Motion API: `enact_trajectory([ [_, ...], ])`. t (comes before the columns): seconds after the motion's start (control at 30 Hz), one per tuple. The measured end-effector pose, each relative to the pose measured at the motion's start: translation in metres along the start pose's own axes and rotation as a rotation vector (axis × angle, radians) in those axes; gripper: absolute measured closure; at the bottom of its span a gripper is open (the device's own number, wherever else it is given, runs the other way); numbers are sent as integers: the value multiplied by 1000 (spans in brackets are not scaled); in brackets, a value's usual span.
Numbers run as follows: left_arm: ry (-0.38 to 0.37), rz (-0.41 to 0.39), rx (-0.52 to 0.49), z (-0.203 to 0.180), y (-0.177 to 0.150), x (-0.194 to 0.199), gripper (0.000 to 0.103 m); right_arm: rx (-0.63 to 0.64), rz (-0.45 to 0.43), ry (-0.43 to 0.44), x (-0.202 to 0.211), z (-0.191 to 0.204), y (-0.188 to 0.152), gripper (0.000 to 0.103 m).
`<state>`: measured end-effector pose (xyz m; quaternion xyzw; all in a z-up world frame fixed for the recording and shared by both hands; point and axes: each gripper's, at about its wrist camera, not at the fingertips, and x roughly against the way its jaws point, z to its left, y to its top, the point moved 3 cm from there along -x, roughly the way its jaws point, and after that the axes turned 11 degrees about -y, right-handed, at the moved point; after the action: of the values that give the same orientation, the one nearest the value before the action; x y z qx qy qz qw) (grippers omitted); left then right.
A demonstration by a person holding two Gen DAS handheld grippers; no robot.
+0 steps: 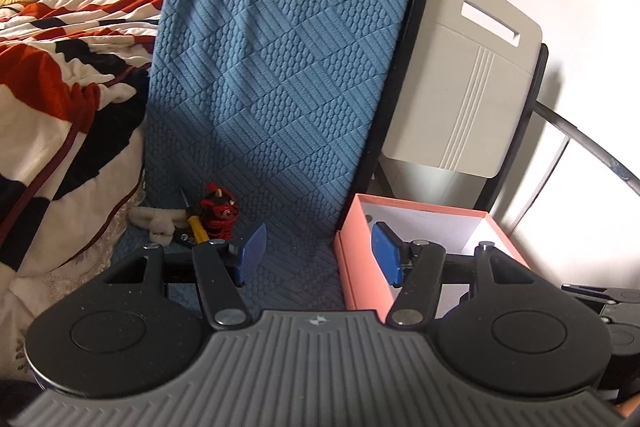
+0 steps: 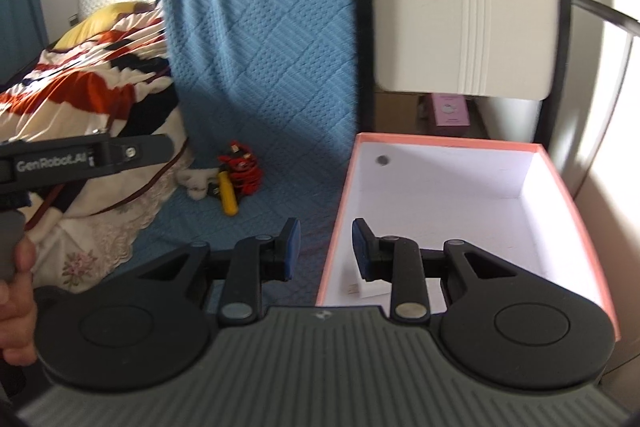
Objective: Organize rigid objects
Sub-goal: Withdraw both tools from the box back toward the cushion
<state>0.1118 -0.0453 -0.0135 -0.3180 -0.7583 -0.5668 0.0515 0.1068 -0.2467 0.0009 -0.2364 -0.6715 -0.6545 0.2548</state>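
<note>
Left of the pink box, on the blue quilted cover, sits a small cluster: a red and black toy figure, a yellow-handled screwdriver touching it, and a white fluffy piece just beside the screwdriver, farthest from the box. Inside the box, against its near wall, lies a small white plug-like block; a dark round hole marks the box's far left wall. The right gripper straddles the box's left wall, one blue pad inside, one outside, jaws set narrow with nothing between them. The left gripper also hangs across that wall, jaws moderately wide and empty; in the right wrist view its body reaches in from well left of the box, with a hand on its grip. Behind the box stands a beige panel with a slot handle. Far left of the box lies a striped blanket.
</note>
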Motion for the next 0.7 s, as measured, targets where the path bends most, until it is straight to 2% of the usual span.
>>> enact_trajectory([
  [0.2,21,7,0,17,-13,1,39,36,12,33,-9,25,-17,71],
  [0.7,0,82,37,62,-57,-1,39,50,71,52,-31,63,-55,71],
])
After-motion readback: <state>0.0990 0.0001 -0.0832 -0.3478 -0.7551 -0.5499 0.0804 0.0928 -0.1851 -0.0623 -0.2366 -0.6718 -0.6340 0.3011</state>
